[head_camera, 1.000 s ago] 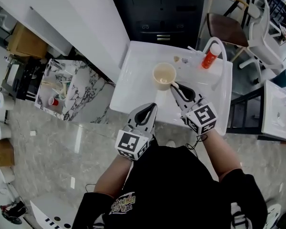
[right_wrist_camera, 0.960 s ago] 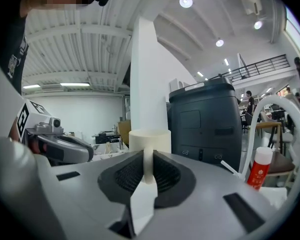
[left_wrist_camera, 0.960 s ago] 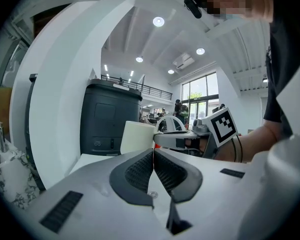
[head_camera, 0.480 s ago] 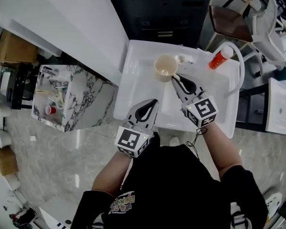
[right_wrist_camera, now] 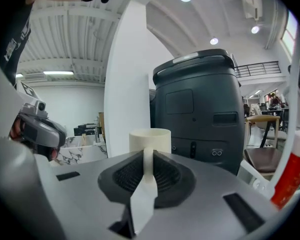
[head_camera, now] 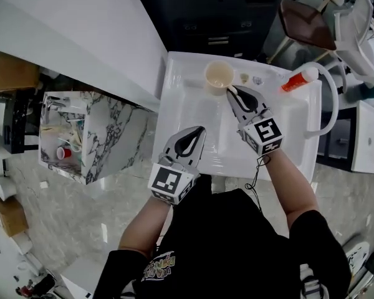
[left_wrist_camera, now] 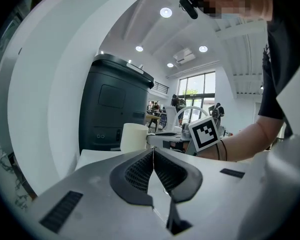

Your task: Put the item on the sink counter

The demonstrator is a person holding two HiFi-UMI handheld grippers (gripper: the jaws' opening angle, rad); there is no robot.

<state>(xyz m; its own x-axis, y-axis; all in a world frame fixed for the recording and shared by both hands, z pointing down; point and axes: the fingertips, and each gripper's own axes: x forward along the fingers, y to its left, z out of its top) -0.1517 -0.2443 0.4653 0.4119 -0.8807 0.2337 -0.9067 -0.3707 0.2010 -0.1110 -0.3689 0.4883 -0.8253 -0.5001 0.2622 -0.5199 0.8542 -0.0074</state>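
You are gripping the cream mug [head_camera: 219, 75] by its handle with your right hand-held gripper [head_camera: 232, 92], the ribbed pads clenching on that thin strip (the right gripper view is showing it squarely between them, with the mug's body rising just beyond the tips). The mug is sitting upright, mouth up, over the back strip of the white tabletop [head_camera: 187, 67] behind the sink basin [head_camera: 221, 139]; whether its base is touching the surface cannot be told. Your left hand-held gripper [head_camera: 199, 131] is hanging over the basin's near left part, well apart from the mug, its jaws pressing together on nothing. Further right along the back strip a red tube [head_camera: 297, 80] with a white cap is lying tilted, next to the looping white hose [head_camera: 330, 98]. A marble cabinet [head_camera: 106, 136] is standing to the left of the sink, and a dark cabinet [head_camera: 218, 17] is standing behind it.
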